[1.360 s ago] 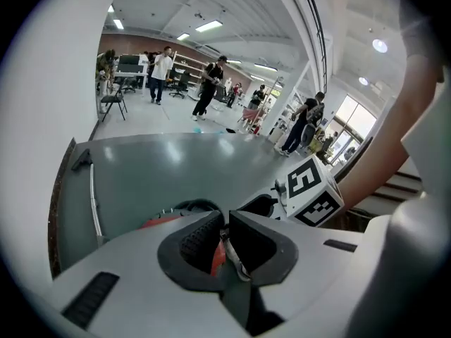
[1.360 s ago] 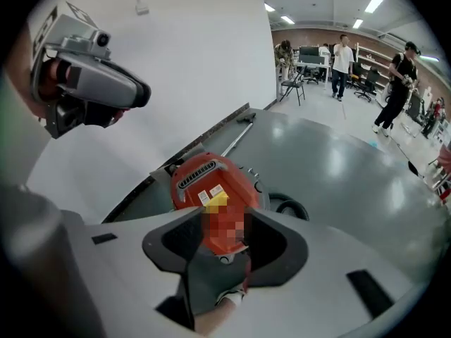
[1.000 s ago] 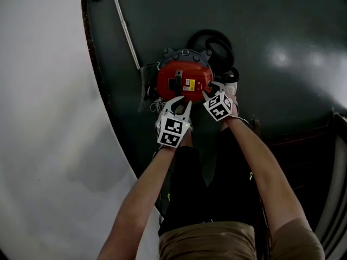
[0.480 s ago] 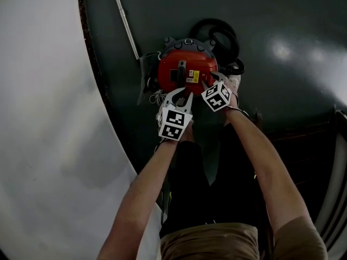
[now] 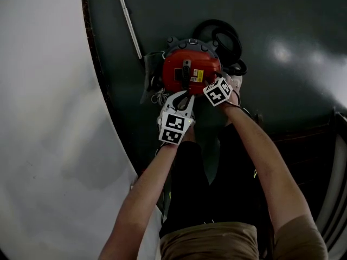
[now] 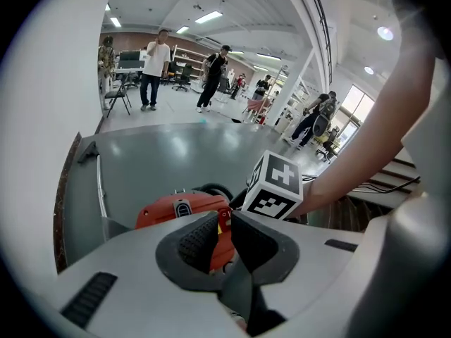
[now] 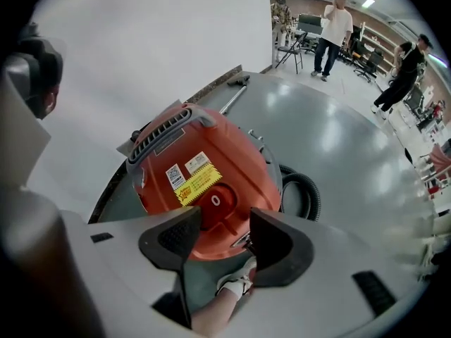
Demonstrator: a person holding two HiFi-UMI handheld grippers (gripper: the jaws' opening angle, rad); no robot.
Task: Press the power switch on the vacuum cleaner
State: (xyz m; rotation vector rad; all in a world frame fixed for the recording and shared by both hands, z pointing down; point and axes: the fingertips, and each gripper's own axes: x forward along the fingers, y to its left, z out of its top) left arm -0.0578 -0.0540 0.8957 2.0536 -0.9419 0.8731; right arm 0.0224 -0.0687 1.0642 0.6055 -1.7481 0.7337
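Note:
A red vacuum cleaner stands on the dark floor, its grey handle across the top. In the right gripper view a round red power switch marked "0" sits beside a yellow label on the vacuum cleaner. My right gripper points steeply down just above that switch. Its jaws have just been opening and hold nothing. Seen from the head, the right gripper covers the vacuum's right edge. My left gripper hangs at the vacuum's near side. The left gripper shows a narrow gap, empty.
A black hose coils behind the vacuum. A metal wand lies on the floor at its left, beside a curved white wall. A white shoe stands right of the vacuum. People stand far off in the hall.
My right gripper has dropped closer onto the vacuum's top right, and its jaws stand wider. The left gripper has stayed at the vacuum's near side.

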